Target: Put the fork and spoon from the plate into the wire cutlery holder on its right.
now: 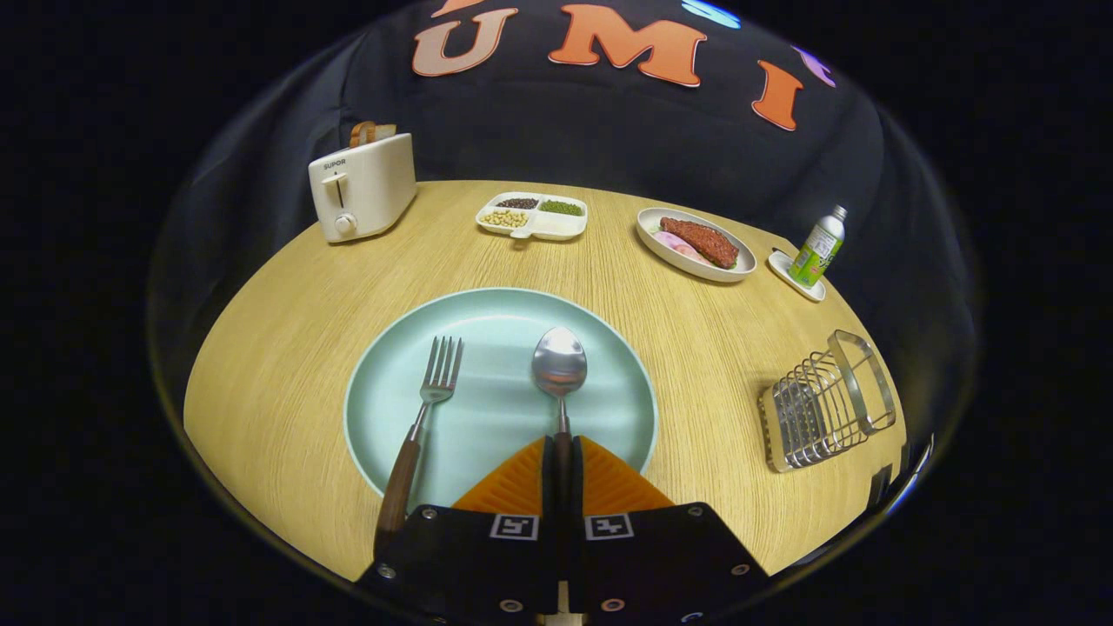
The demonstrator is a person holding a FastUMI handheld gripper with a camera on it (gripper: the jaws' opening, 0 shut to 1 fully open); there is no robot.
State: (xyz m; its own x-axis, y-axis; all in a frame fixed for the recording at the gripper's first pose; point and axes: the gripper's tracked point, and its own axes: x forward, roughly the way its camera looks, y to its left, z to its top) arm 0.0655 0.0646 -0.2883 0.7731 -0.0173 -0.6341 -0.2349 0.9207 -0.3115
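Claw (562,445) clamped on spoon (559,365) handle, plate (496,313), fork (426,409) beside (untouched), wire cutlery holder (822,404) right.

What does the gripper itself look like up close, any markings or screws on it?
The gripper has two ridged, wedge-shaped fingers that meet in a point. Behind them sit two flat black plates, each with a small square black-and-white marker near its inner edge and round silver screws along its sides and bottom.

"SUPOR" on the toaster (363,186), bottle (819,247) label print illegible
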